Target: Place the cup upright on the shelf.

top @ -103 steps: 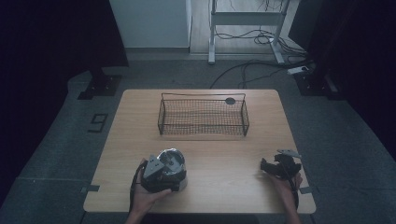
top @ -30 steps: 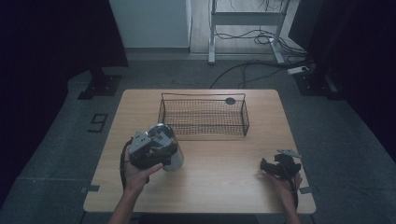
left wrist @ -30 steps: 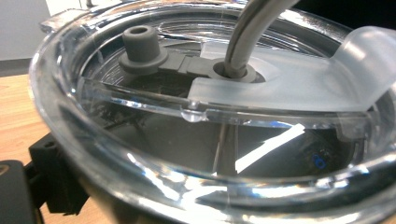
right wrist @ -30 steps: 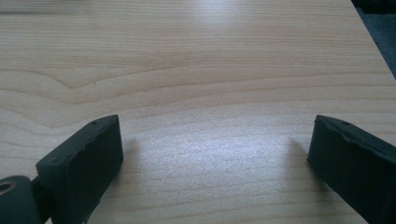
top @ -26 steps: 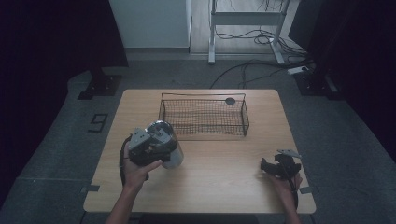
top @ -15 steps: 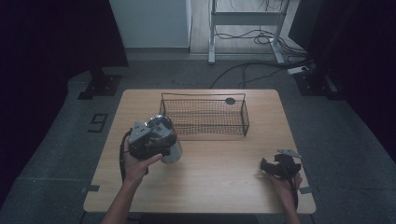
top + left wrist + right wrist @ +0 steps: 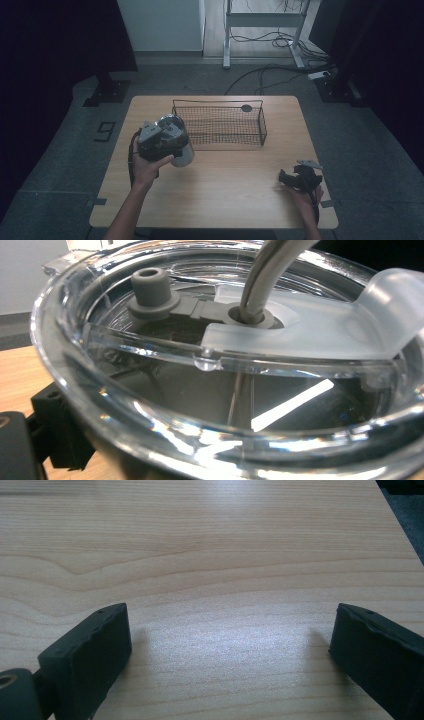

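High view: left gripper (image 7: 167,137) held above the wooden table (image 7: 225,200), left of frame centre, gripping a tumbler (image 7: 181,149); a wire basket (image 7: 220,125) sits just right of it toward the table's far edge. Right gripper (image 7: 295,179) rests low at the lower right of the table.

Left gripper view, close up: the tumbler's clear lid (image 7: 210,355) with a grey plug (image 7: 150,287) and a metal straw (image 7: 270,270) through a grommet. One black jaw shows at lower left, against the tumbler wall; jaws clamped on the tumbler.

Right gripper view: bare wood grain, jaws spread wide, nothing between them.

Tumbler: metallic body, transparent lid with a frosted flap, held clear of the tabletop.
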`<action>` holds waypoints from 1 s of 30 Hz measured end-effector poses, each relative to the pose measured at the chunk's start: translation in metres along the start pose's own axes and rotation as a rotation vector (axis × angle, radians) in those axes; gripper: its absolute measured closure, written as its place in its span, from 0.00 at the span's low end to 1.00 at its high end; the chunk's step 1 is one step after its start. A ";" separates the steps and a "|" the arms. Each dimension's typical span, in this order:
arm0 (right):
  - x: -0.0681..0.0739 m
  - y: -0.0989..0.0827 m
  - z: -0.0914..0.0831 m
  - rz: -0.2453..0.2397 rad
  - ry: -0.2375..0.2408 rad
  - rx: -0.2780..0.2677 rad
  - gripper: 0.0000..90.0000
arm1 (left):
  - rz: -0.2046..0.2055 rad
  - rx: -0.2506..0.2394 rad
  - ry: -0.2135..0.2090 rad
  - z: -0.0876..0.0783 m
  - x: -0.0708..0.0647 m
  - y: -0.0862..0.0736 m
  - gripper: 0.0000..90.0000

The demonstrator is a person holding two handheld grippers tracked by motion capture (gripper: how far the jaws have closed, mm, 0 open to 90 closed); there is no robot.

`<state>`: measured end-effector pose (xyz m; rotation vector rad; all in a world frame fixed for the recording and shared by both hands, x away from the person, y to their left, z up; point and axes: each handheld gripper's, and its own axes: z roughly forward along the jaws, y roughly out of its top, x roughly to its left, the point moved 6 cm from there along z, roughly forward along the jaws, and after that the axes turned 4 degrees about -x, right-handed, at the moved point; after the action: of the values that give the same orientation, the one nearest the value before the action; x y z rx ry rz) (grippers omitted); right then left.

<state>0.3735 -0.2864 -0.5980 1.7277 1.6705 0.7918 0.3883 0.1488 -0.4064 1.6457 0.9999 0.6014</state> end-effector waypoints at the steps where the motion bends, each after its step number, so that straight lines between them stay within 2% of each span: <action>1: 0.000 0.000 0.000 0.000 0.000 0.000 0.03 | 0.000 0.001 0.000 0.000 0.000 0.001 0.04; 9: 0.000 0.000 0.000 -0.001 0.000 0.000 0.03 | 0.001 0.000 0.009 0.006 0.004 0.008 0.04; 13: 0.000 0.000 0.000 0.001 0.000 0.000 0.03 | 0.005 -0.010 0.033 0.010 0.008 0.015 0.04; 23: 0.000 0.000 0.000 -0.002 0.001 -0.001 0.03 | 0.006 -0.009 0.036 0.019 0.011 0.024 0.04; 30: 0.000 0.000 0.000 -0.002 0.001 -0.002 0.03 | -0.017 -0.016 0.033 0.024 0.016 0.030 0.04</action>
<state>0.3737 -0.2865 -0.5981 1.7250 1.6713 0.7933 0.4254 0.1468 -0.3865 1.6160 1.0298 0.6253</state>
